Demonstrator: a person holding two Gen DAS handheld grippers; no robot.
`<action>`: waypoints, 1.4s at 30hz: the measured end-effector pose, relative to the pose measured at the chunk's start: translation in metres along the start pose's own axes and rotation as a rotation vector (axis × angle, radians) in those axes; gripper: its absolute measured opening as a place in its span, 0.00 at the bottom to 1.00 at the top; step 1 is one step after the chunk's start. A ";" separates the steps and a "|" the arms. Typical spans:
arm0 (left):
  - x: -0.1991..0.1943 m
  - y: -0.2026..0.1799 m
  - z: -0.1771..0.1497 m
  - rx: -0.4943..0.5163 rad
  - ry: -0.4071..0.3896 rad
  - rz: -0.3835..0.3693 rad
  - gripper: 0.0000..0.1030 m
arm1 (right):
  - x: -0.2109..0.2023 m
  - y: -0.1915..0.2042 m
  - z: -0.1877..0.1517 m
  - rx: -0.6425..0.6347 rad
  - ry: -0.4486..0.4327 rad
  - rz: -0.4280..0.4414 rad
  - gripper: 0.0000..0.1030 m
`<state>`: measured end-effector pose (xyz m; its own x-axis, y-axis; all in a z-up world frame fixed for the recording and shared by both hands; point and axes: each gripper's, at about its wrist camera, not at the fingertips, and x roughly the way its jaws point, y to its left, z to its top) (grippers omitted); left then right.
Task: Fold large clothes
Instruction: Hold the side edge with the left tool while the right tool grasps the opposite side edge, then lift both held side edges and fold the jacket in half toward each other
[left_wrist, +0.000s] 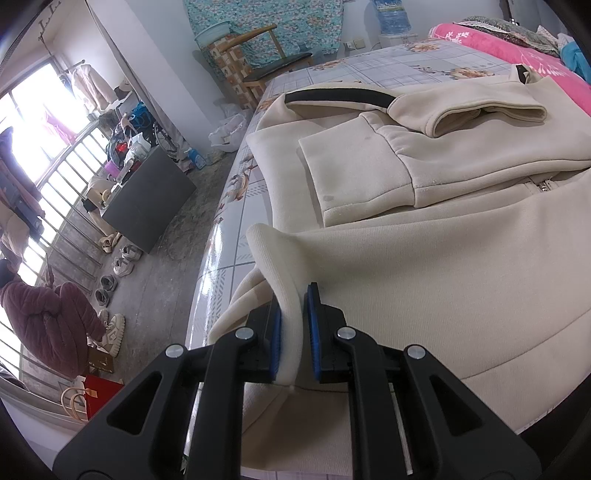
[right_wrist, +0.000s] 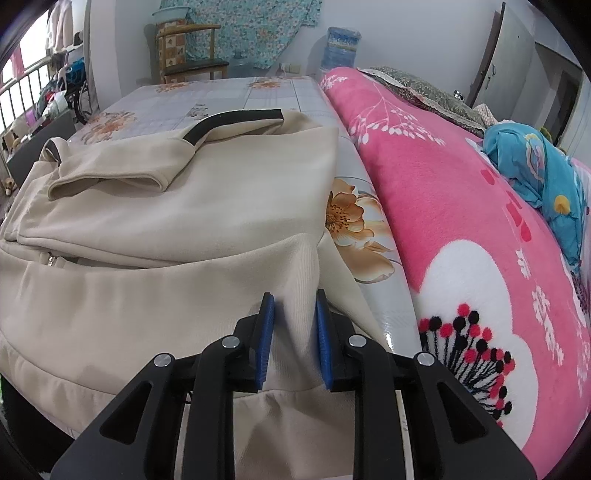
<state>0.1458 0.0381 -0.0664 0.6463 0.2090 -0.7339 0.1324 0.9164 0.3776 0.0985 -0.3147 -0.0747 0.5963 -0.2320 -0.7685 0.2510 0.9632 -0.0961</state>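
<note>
**Inspector:** You are clamping the near edge of the cream fleece zip jacket at both corners. The left gripper is pinching a raised fold of cloth; the right gripper is closing on a thicker bunch of it. The jacket is lying on the glossy floral-print table cover, sleeves already folded across the body.

**Operator:** Why both corners?

**Inspector:** In my judgement, you are preparing to carry the edge over evenly. Your left view is showing the floor and shoes; only your right is showing the pink plush blanket just beside the jacket.
</note>
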 end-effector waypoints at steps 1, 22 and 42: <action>0.000 0.000 0.000 0.000 0.000 0.000 0.11 | 0.000 0.000 0.000 0.000 0.000 0.000 0.21; -0.068 0.031 -0.013 -0.120 -0.202 -0.087 0.05 | -0.078 0.000 -0.017 -0.039 -0.168 -0.024 0.06; 0.002 0.104 0.169 -0.193 -0.284 -0.245 0.05 | -0.031 -0.020 0.177 0.024 -0.339 0.127 0.06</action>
<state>0.2884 0.0763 0.0670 0.7982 -0.1007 -0.5940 0.1825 0.9800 0.0791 0.2101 -0.3511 0.0627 0.8418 -0.1462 -0.5196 0.1738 0.9848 0.0044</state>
